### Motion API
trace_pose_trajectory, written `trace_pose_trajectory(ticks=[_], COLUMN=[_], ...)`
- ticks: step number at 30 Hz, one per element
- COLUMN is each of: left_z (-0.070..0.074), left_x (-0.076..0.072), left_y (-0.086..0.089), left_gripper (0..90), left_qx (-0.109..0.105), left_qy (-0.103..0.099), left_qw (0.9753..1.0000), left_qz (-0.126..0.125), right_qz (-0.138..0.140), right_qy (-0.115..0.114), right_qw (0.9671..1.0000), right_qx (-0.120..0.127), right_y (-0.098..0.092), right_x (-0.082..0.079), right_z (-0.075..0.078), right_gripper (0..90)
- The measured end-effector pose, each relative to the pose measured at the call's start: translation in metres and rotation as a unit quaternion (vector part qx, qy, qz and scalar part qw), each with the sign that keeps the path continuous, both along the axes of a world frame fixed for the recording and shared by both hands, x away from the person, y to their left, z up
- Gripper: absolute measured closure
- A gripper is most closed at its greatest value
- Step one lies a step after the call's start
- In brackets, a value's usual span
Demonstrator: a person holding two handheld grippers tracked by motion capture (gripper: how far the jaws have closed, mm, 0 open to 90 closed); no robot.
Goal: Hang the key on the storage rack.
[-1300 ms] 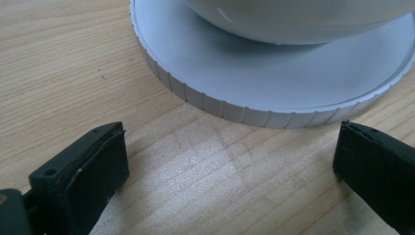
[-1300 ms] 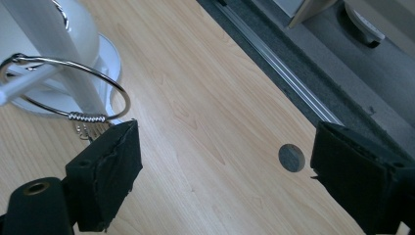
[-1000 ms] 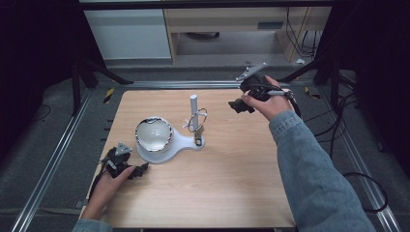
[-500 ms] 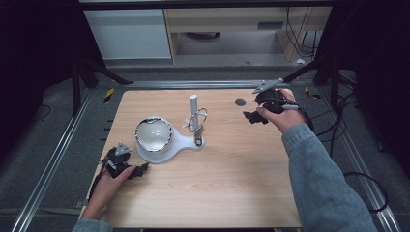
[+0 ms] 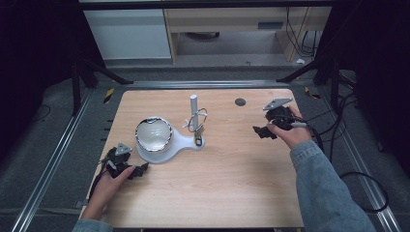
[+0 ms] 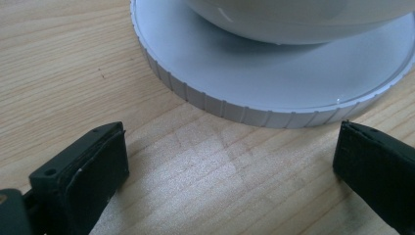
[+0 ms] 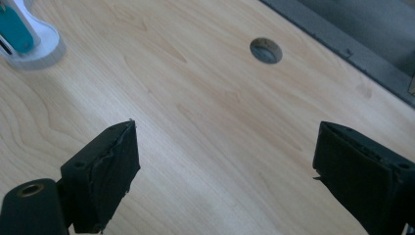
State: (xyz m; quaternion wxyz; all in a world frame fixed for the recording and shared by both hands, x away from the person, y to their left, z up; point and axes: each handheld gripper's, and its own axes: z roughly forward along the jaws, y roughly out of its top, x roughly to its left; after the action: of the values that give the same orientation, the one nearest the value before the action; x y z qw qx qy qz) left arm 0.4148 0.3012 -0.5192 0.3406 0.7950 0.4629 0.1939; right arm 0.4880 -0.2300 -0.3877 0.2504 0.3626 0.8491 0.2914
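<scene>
White round ribbed-edge plastic base (image 5: pixel 167 145) with a shiny bowl-shaped dome (image 5: pixel 153 134) sits left of centre on the light wood worktop (image 5: pixel 232 179). Left hand-held gripper (image 6: pixel 230 161): jaws wide apart, empty, just short of the base rim. Right hand-held gripper (image 7: pixel 225 171): spread wide, empty, well apart; its view adds a round worktop hole (image 7: pixel 265 50).

The right gripper (image 7: pixel 225 171) hangs over bare wooden table (image 7: pixel 205 127) — jaws spread wide. A round hole (image 7: pixel 266 50) lies ahead — a white base (image 7: pixel 41 51) sits far left.
</scene>
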Motion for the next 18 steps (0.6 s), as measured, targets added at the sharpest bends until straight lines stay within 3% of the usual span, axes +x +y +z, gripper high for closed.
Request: trace_pose_trajectory(ticks=[1,18], left_z=[0.0,0.0], left_x=[0.0,-0.001], left_y=[0.0,0.0], left_gripper=[0.0,0.0], left_qx=[0.0,0.0], left_qy=[0.0,0.0], left_qw=[1.0,1.0], left_qz=[0.0,0.002], right_qz=[-0.001,-0.02], right_qy=[0.004,0.04], right_qw=[1.0,0.9988], right_qx=[0.003,0.021], right_y=[-0.005,-0.021], right_x=[-0.003,-0.021], right_z=[-0.009,-0.075], right_gripper=[13.1,12.2])
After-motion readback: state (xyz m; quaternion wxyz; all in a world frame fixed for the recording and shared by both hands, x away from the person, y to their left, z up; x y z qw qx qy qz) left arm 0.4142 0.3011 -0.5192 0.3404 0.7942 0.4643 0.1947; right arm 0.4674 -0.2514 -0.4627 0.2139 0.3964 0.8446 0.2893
